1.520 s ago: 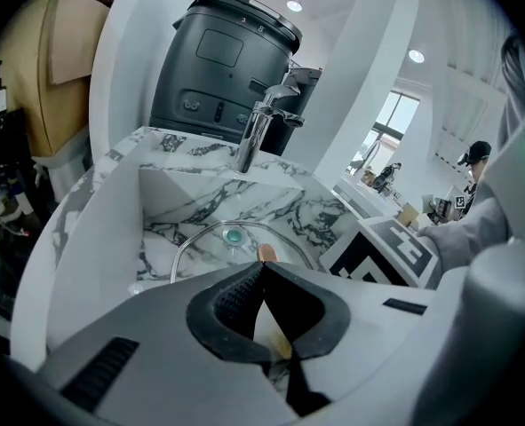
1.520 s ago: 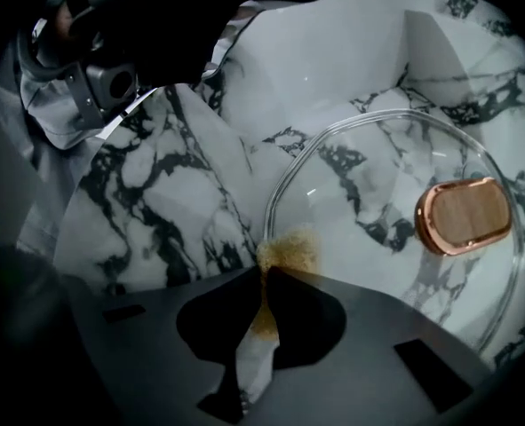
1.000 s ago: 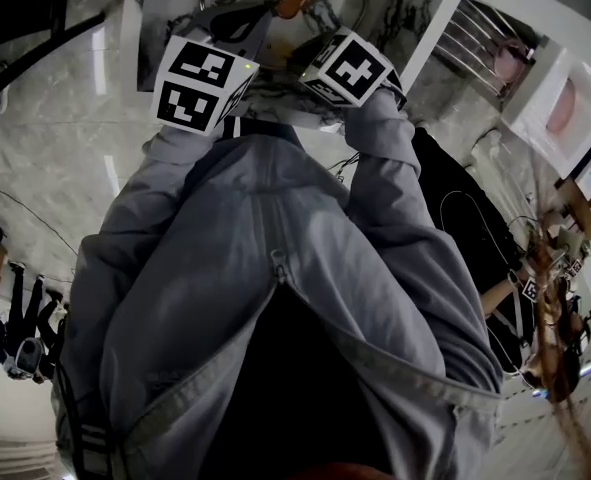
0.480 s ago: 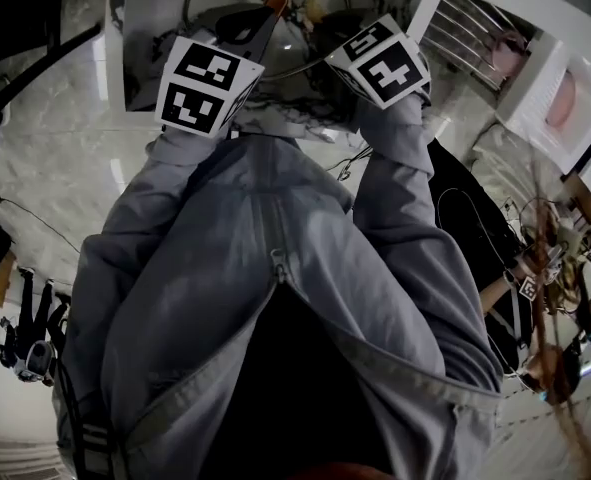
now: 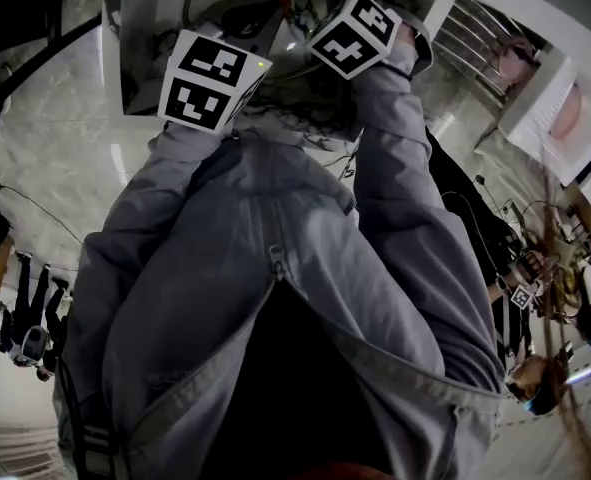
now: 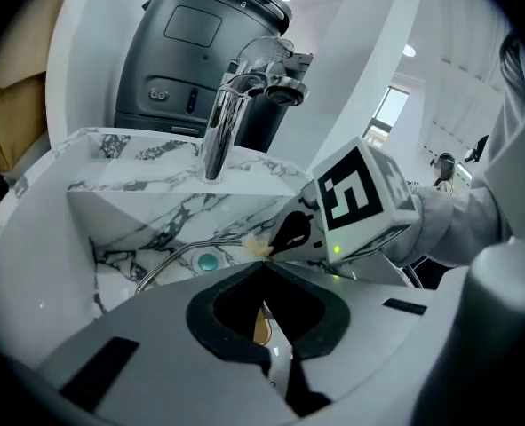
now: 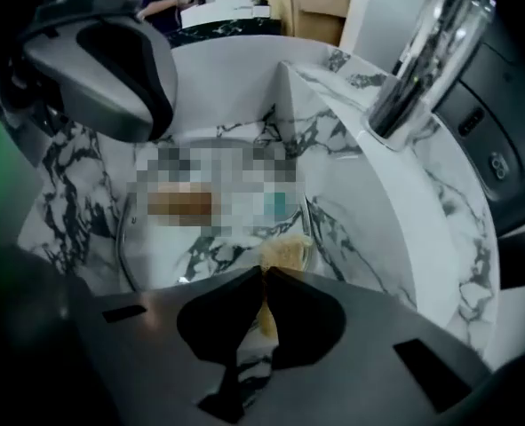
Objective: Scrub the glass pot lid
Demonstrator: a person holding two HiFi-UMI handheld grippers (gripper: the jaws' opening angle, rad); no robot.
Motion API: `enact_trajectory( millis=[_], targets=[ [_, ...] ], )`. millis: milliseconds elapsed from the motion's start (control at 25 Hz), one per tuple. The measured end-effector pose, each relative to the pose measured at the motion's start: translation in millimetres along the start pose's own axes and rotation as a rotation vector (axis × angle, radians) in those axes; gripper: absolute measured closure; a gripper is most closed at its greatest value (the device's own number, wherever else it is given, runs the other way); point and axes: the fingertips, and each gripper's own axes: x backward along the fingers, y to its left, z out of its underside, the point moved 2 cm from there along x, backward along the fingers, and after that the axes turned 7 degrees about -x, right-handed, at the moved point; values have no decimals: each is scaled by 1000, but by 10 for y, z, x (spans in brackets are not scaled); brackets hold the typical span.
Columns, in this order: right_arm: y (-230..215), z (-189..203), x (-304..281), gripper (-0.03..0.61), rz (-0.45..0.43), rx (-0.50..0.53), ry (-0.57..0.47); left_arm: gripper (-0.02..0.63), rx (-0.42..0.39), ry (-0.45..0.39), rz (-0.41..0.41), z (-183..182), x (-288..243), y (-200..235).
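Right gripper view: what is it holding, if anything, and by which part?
Right gripper is shut on a tan sponge, pinched by its near end; the rest pokes out at the lid.

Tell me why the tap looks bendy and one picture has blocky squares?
Left gripper view: the wide lens curves the tap and the sink edges, with glare on the tap's chrome. Right gripper view: the blocky patch over the glass pot lid was added afterwards to hide a face. Head view: dim, bulged at the edges.
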Motion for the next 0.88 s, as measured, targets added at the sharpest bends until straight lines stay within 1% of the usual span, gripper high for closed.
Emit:
enact_trajectory(
  millis=[80, 280, 400, 560, 880],
  targets=[
    [-38, -37, -101, 534, 23, 38, 17, 597, 4, 0, 1, 2, -24, 12],
    [-78, -32, -261, 534, 58, 59, 64, 597, 9, 3, -7, 8, 45, 20],
    [-37, -37, -308, 534, 55, 76, 73, 597, 12, 0, -12, 1, 77, 36],
    [22, 2, -279, 534, 30, 52, 80, 597, 11, -1, -10, -21, 73, 34],
    [474, 191, -226, 534, 3, 40, 93, 597, 9, -13, -7, 52, 102, -29]
  ],
)
